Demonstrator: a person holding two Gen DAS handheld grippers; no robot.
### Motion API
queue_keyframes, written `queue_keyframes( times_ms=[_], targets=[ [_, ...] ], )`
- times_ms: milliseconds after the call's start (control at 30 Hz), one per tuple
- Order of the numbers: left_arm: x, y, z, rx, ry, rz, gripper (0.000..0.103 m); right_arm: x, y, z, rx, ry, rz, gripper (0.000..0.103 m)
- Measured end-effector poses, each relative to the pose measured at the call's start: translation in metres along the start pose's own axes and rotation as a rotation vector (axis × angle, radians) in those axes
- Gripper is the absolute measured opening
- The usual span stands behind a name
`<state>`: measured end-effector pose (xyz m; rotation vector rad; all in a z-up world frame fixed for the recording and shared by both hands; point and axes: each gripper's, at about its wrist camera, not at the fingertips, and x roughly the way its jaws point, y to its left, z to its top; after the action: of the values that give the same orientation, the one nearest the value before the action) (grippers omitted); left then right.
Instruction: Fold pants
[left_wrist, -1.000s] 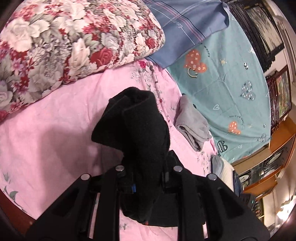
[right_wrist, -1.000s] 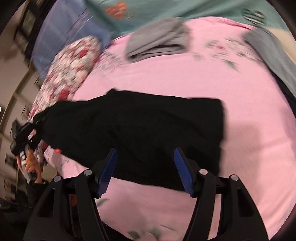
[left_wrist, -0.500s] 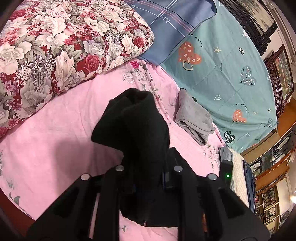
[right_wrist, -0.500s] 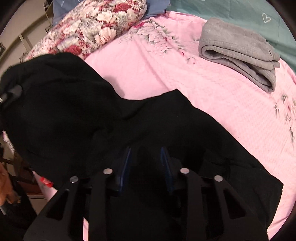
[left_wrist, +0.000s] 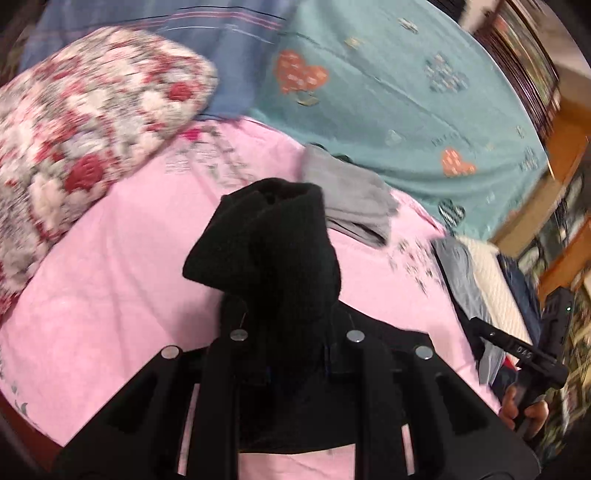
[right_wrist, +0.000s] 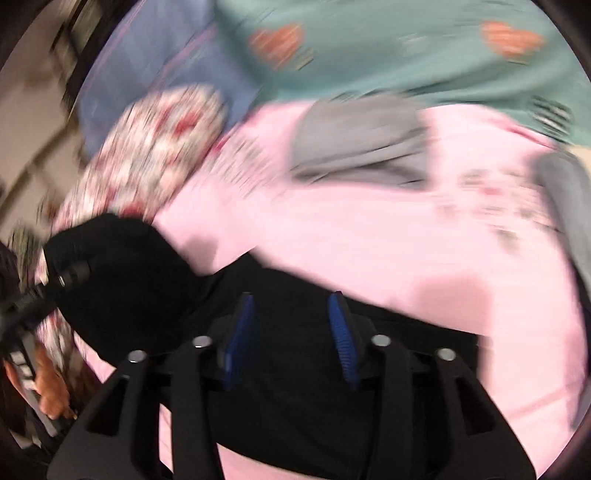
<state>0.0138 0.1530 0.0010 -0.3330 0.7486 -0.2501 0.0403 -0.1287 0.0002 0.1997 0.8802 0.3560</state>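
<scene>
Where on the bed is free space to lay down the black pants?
Free: pink sheet between the floral pillow and the black pants. Crowded: the folded grey garment beside the teal cover, and the stacked clothes at the right edge.

the right gripper (right_wrist: 291, 332) was shut down into the black pants (right_wrist: 295, 387) half a second ago, its blue fingers (right_wrist: 341, 336) close together and buried in the cloth; now its jaws are opening, the fingers stand apart above the fabric with nothing pinched between them, and it has pulled up and back so more of the pink bed sheet (right_wrist: 369, 229) shows ahead. the left gripper (left_wrist: 295, 339) has lifted and rolled: the floral pillow (left_wrist: 85, 140) has slid toward the left edge of its view, the teal blanket (left_wrist: 406, 92) now fills the top, and the right hand (left_wrist: 524, 406) with its gripper has come into sight at the right edge. both views have turned blurred.
</scene>
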Motion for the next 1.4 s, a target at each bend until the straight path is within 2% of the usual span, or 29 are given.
queue_keyframes(
  times_ms=[100,133,267,333,433,500,567,633,667,700,733,800,833,867,1000,1100,1133,1167,1200,1267,1333,1400],
  targets=[
    [0.027,-0.059,-0.008,0.093,0.061,-0.053,0.018,-0.049,-0.057,-0.031,0.118,-0.067,-0.044,0.047],
    [0.041,-0.086,-0.016,0.141,0.095,-0.074,0.018,-0.060,-0.073,-0.042,0.152,-0.076,-0.054,0.047],
    [0.074,-0.153,-0.049,0.290,0.192,-0.134,0.018,-0.094,-0.133,-0.091,0.295,-0.098,-0.093,0.047],
    [0.093,-0.175,-0.069,0.327,0.259,-0.163,0.018,-0.103,-0.153,-0.111,0.341,-0.095,-0.107,0.047],
    [0.122,-0.192,-0.092,0.372,0.332,-0.124,0.019,-0.117,-0.177,-0.131,0.396,-0.097,-0.115,0.047],
    [0.145,-0.201,-0.111,0.451,0.421,-0.103,0.034,-0.124,-0.188,-0.141,0.420,-0.105,-0.103,0.047],
    [0.162,-0.202,-0.126,0.478,0.507,-0.099,0.056,-0.122,-0.191,-0.145,0.430,-0.107,-0.093,0.047],
    [0.158,-0.204,-0.127,0.484,0.511,-0.135,0.069,-0.119,-0.195,-0.147,0.437,-0.097,-0.080,0.047],
    [0.149,-0.206,-0.124,0.479,0.506,-0.185,0.080,-0.115,-0.196,-0.148,0.439,-0.088,-0.072,0.047],
    [0.140,-0.205,-0.119,0.461,0.504,-0.258,0.084,-0.112,-0.197,-0.149,0.439,-0.081,-0.068,0.047],
    [0.125,-0.201,-0.108,0.416,0.501,-0.377,0.090,-0.109,-0.195,-0.148,0.436,-0.074,-0.065,0.047],
    [0.102,-0.184,-0.087,0.329,0.462,-0.498,0.098,-0.105,-0.191,-0.147,0.422,-0.059,-0.059,0.047],
    [0.095,-0.179,-0.079,0.303,0.434,-0.510,0.101,-0.103,-0.188,-0.145,0.414,-0.053,-0.057,0.047],
    [0.087,-0.167,-0.071,0.273,0.399,-0.498,0.101,-0.103,-0.187,-0.144,0.408,-0.050,-0.055,0.047],
    [0.070,-0.100,-0.047,0.136,0.281,-0.296,0.101,-0.098,-0.160,-0.123,0.340,-0.038,0.007,0.047],
    [0.064,-0.059,-0.047,0.015,0.277,-0.278,0.098,-0.095,-0.128,-0.099,0.251,-0.042,0.091,0.047],
    [0.064,-0.052,-0.050,-0.004,0.281,-0.284,0.089,-0.093,-0.117,-0.091,0.220,-0.043,0.112,0.047],
    [0.065,-0.050,-0.054,-0.006,0.290,-0.289,0.073,-0.089,-0.106,-0.084,0.189,-0.042,0.124,0.047],
    [0.067,-0.050,-0.058,0.003,0.304,-0.292,0.064,-0.081,-0.091,-0.076,0.148,-0.030,0.133,0.047],
    [0.075,-0.045,-0.066,0.012,0.337,-0.301,0.031,-0.065,-0.079,-0.071,0.123,0.004,0.133,0.047],
    [0.086,-0.040,-0.079,0.014,0.378,-0.295,0.023,-0.045,-0.071,-0.075,0.122,0.067,0.126,0.047],
    [0.106,-0.029,-0.094,0.002,0.435,-0.234,0.022,-0.029,-0.075,-0.086,0.143,0.129,0.058,0.047]
  ],
)
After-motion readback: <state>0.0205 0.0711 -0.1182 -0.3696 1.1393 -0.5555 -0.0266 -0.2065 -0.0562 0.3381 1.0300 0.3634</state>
